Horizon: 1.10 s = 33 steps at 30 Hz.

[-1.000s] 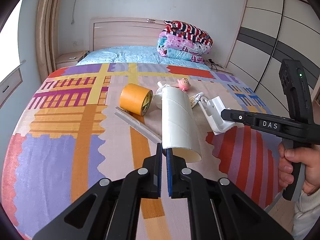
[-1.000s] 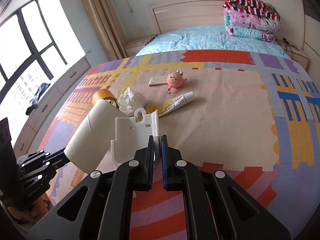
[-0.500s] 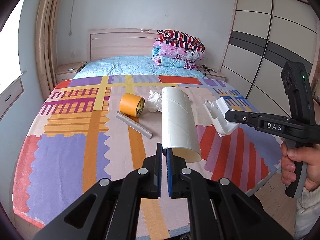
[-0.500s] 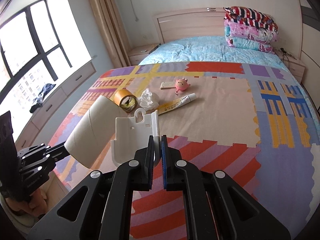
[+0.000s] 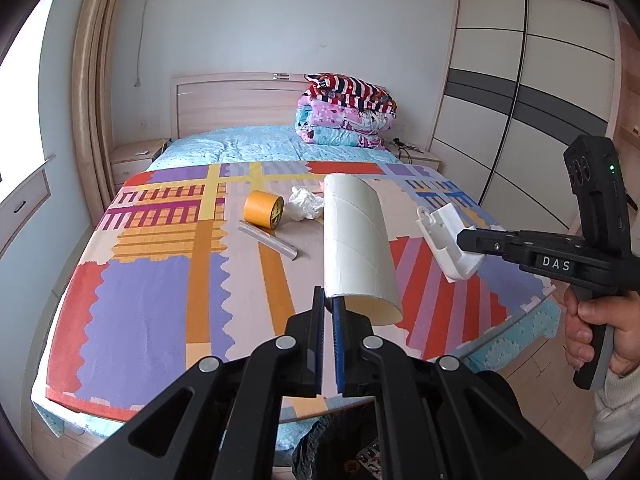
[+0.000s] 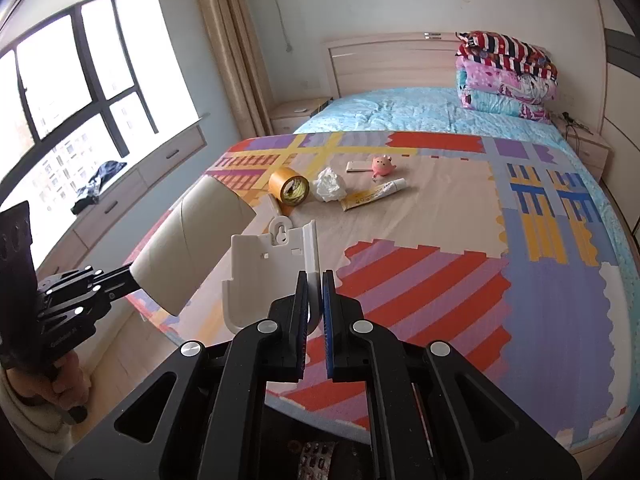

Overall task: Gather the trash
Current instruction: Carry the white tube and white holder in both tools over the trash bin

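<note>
Trash in hand, two pieces: cardboard tube [image 5: 356,248] pinched by its near rim in my left gripper [image 5: 328,312], held above the foot of the bed; white plastic bracket [image 6: 272,268] clamped by its right side wall in my right gripper [image 6: 315,292], held beside the tube, the two apart. Both grippers are off the mat [image 6: 440,216], over its near edge; a dark bin or bag seems to lie below them, with a blister pack [image 6: 318,460] in it, though little of it shows.

Progress, my estimate: partway; neither held piece is dropped yet. Left on the mat: crumpled tissue [image 6: 330,186]; ointment tube [image 6: 374,196]; yellow tape roll [image 6: 289,186]; grey strip [image 5: 267,239] just beside the roll; pink toy [image 6: 382,166] and a small flat card [image 6: 359,167] further back; which of these count as trash I cannot tell.

Appearance: tube off-white, spiral seams, hollow, rim undented; bracket rigid, open-fronted, keyhole tab on top.
</note>
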Each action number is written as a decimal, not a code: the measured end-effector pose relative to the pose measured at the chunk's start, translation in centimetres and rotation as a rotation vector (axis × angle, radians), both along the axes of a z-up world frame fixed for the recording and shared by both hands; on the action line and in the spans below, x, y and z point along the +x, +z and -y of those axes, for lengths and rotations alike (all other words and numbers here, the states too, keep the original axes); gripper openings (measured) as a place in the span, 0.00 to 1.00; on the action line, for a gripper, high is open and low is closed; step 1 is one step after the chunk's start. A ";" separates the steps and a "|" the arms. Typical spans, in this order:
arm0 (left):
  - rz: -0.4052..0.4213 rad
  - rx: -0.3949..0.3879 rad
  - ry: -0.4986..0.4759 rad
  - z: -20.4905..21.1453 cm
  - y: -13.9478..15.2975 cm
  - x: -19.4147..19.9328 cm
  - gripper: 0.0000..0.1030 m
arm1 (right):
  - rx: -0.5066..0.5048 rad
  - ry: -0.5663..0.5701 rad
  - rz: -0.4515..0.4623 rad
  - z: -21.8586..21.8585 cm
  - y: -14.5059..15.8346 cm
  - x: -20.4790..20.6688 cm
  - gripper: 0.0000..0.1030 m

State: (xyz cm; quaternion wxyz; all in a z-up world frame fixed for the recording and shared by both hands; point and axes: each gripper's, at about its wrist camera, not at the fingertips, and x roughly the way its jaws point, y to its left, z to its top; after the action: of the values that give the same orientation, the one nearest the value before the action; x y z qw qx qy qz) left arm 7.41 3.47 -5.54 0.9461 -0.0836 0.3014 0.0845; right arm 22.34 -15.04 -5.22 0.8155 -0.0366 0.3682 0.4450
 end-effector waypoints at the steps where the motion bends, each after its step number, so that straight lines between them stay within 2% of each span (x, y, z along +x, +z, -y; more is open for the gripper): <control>1: -0.007 0.005 -0.003 0.1 -0.2 -0.3 0.04 | -0.001 0.004 0.001 0.2 -0.1 -0.5 0.07; 4: -0.021 -0.015 -0.013 0.2 -0.8 -1.4 0.04 | -0.007 0.013 -0.007 0.7 -0.6 -1.7 0.07; 16: -0.063 -0.017 -0.095 1.6 -1.9 -5.3 0.04 | -0.038 0.051 -0.038 2.8 -2.6 -6.0 0.07; 25: -0.146 -0.060 -0.169 2.8 -4.6 -7.0 0.04 | -0.079 0.060 -0.091 4.1 -5.3 -7.8 0.07; 33: -0.228 -0.080 -0.216 4.1 -7.4 -6.9 0.04 | -0.117 0.080 -0.129 4.7 -7.3 -9.2 0.07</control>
State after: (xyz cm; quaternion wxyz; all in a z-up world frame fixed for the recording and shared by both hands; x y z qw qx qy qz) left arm 0.49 -0.66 -12.99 0.9053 -0.0780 0.4171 -0.0208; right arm 13.14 -19.74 -12.52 0.7681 -0.0699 0.4436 0.4565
